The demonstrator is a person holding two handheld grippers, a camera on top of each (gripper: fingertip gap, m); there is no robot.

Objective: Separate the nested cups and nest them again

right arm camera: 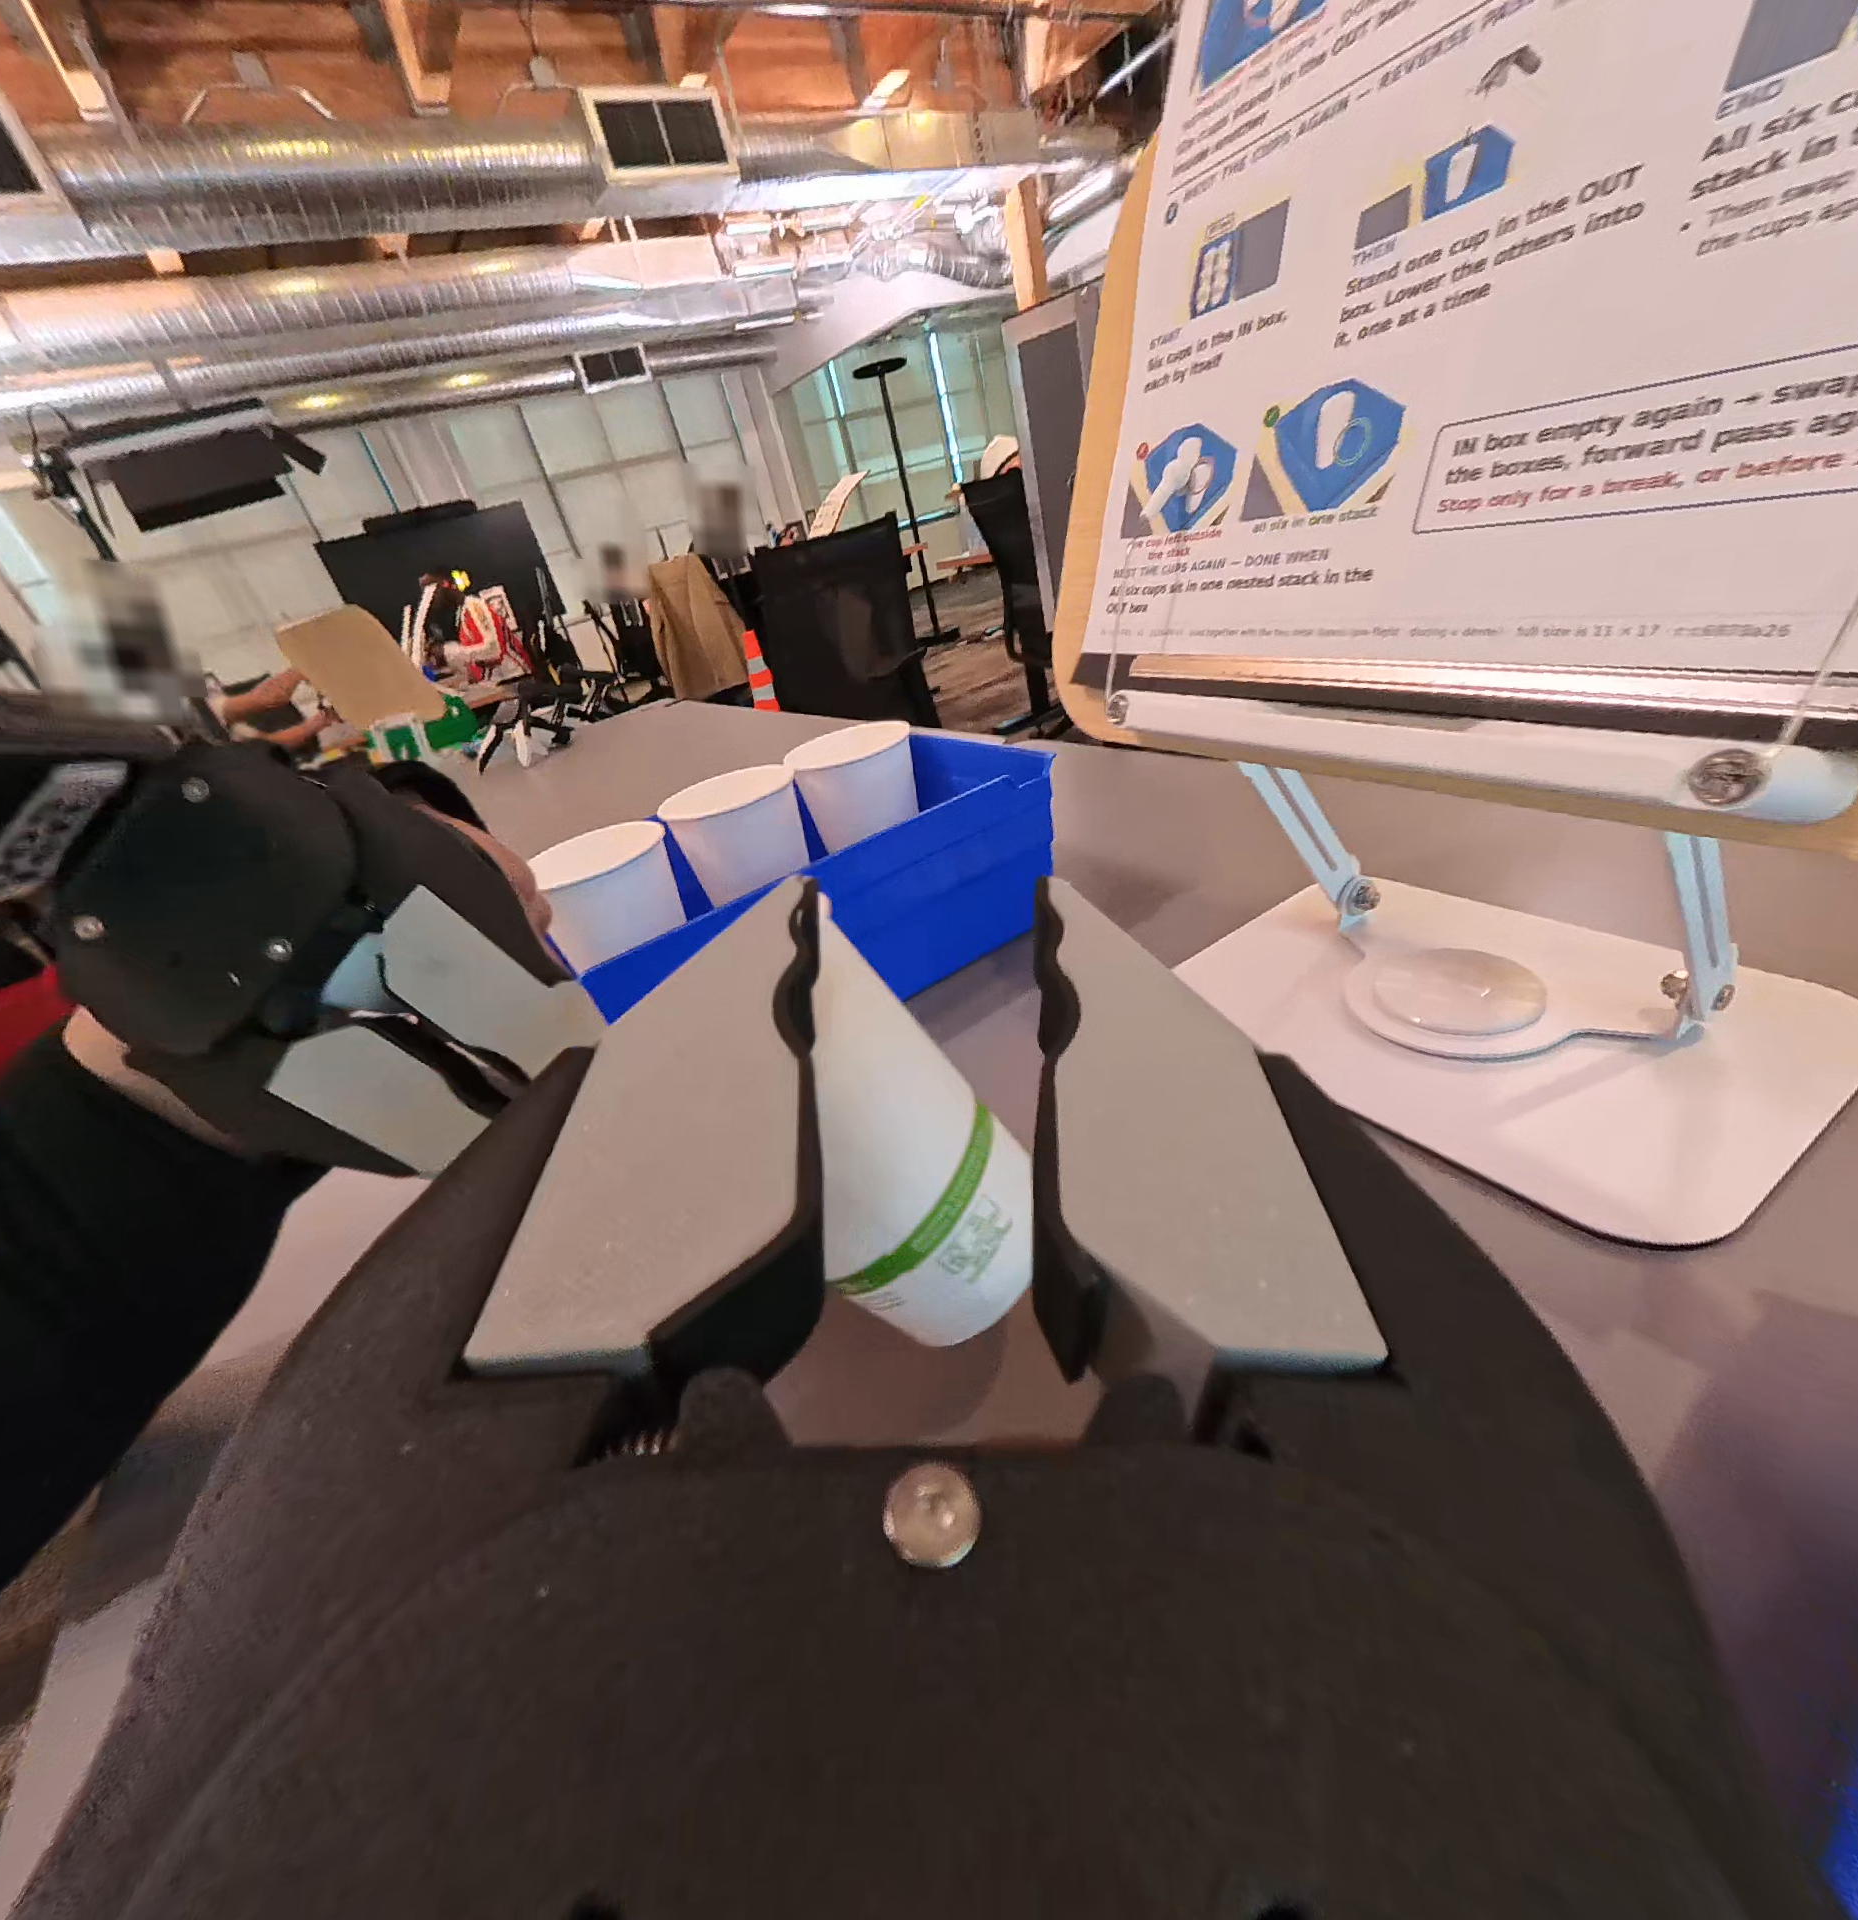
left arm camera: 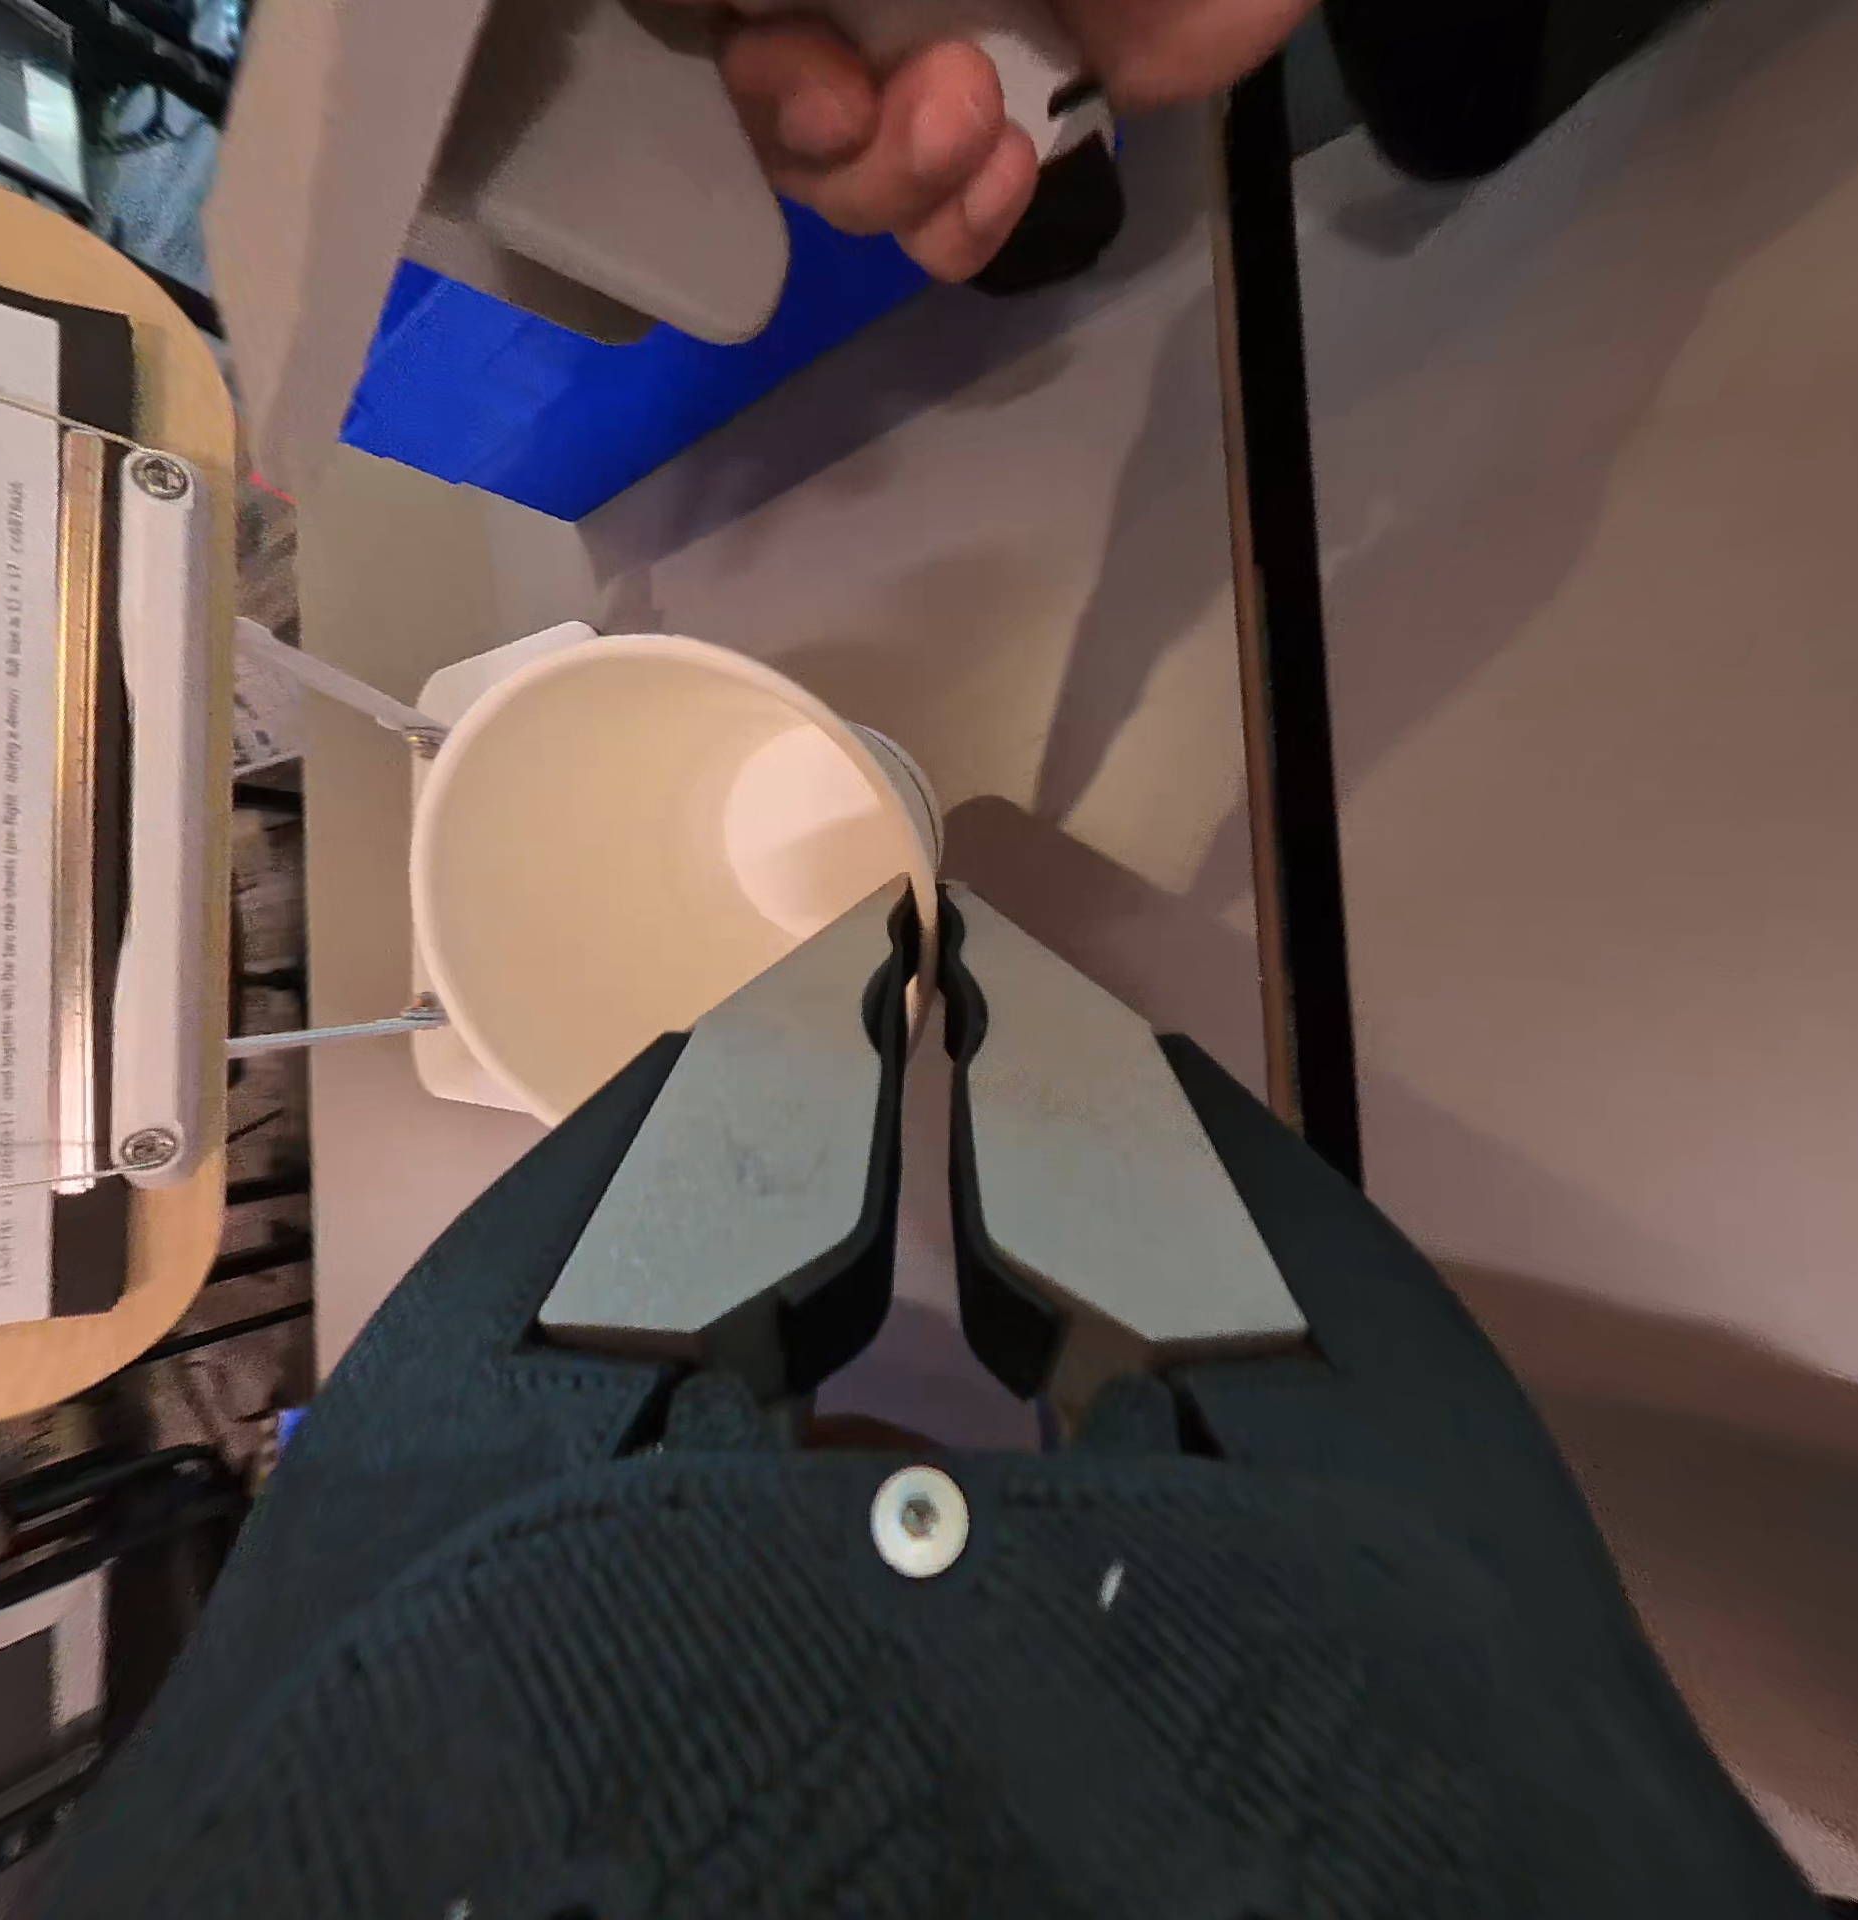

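Observation:
My left gripper [left arm camera: 930, 904] is shut on the rim of a white paper cup [left arm camera: 634, 873], one finger inside and one outside. It holds the cup sideways in the air, mouth toward the camera. The rings behind the rim may be nested cups; I cannot tell. In the right wrist view the cup's lower end [right arm camera: 904, 1143], with a green band, shows between the spread fingers of my right gripper [right arm camera: 925, 904]. It lies against the left finger, and its rim is hidden behind that finger. Three single cups [right arm camera: 852, 790] stand in a blue bin [right arm camera: 935, 883].
A white stand base [right arm camera: 1527, 1122] carries a tilted instruction board [right arm camera: 1476, 343] at the right. The left gripper's body [right arm camera: 198, 894] is close on the left. A hand [left arm camera: 904, 135] holds the blurred right gripper [left arm camera: 592, 187] over another blue bin [left arm camera: 551, 416]. About 12 cm separates my left fingertips from my right.

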